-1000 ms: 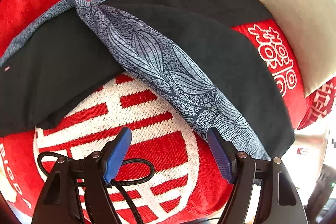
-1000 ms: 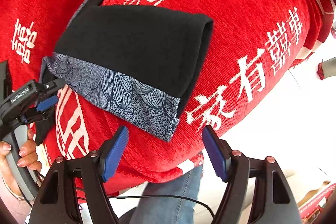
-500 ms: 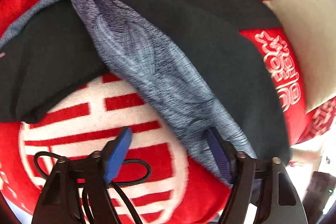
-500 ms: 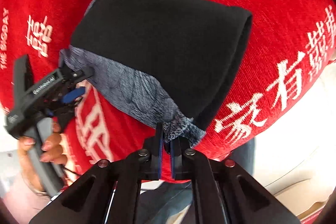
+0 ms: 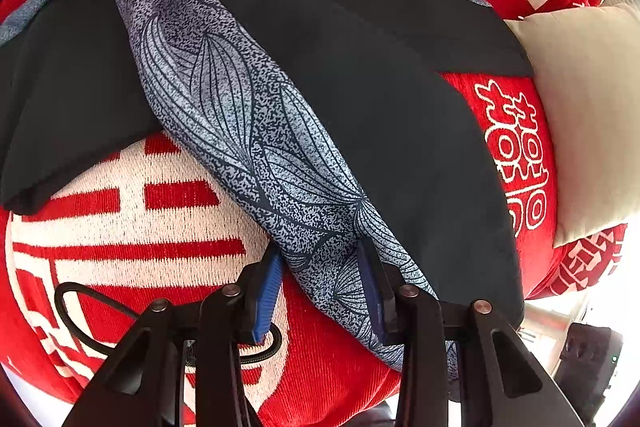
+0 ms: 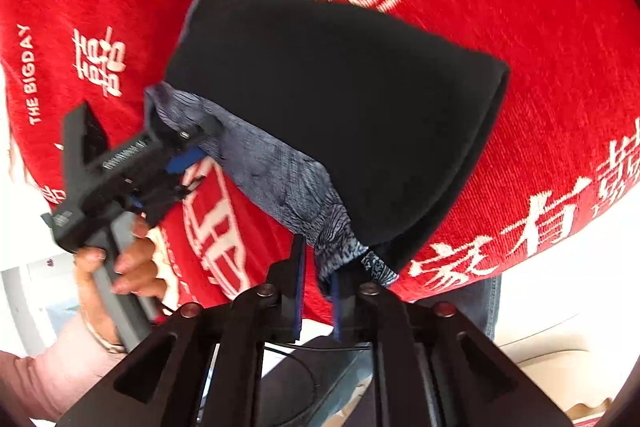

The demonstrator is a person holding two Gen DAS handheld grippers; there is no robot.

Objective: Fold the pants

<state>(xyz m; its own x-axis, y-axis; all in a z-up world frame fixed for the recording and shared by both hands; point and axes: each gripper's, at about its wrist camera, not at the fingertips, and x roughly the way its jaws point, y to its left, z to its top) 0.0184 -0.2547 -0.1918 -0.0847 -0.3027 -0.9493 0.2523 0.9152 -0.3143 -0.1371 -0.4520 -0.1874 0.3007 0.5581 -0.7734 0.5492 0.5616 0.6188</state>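
Black pants (image 5: 360, 87) with a blue-grey leaf-patterned band (image 5: 248, 131) lie folded on a red cloth. My left gripper (image 5: 320, 283) points steeply down; its jaws are closing, and the blue pads touch the band on both sides. In the right wrist view the pants (image 6: 340, 99) show as a black fold, with the patterned band (image 6: 280, 179) along the near edge. My right gripper (image 6: 316, 291) has the band's bunched corner between its jaws, which are opening slightly. The left gripper (image 6: 188, 159) grips the band's other end, held by a hand (image 6: 128, 267).
The red cloth (image 5: 140, 227) with white characters covers a rounded surface that drops away near me (image 6: 520, 27). A beige cushion (image 5: 580, 107) lies at the right of the pants. A black cable (image 5: 80, 307) loops under the left gripper. A leg in jeans (image 6: 488, 303) stands below the cloth's edge.
Both grippers came down from wide open onto the patterned band. The right one closed on its corner, then widened a little. The left narrowed around the band's other end.
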